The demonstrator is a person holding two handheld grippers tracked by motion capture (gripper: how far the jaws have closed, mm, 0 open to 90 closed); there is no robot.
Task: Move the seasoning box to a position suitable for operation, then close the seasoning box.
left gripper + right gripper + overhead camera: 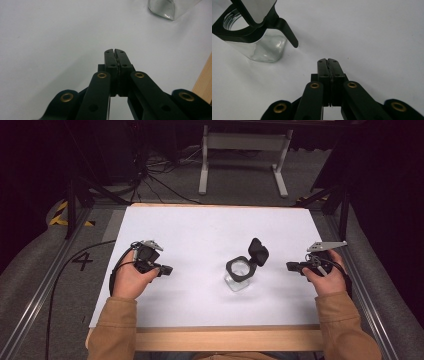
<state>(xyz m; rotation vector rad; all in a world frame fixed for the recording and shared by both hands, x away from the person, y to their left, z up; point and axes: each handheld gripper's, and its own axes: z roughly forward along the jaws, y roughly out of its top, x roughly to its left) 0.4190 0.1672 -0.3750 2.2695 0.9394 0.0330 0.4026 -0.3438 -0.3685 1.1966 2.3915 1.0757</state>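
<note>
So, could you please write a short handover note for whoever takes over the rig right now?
Left gripper: jaws shut, empty, resting low over the white table, left of the jar.
Right gripper: jaws shut, empty, to the right of the jar, apart from it.
Glass jar: upright near the table's middle, its black hinged lid flipped open and standing up; it looks empty.
Done: the lid is open.
Left: neither gripper touches the jar; probably closing the lid or moving the jar comes next.
</note>
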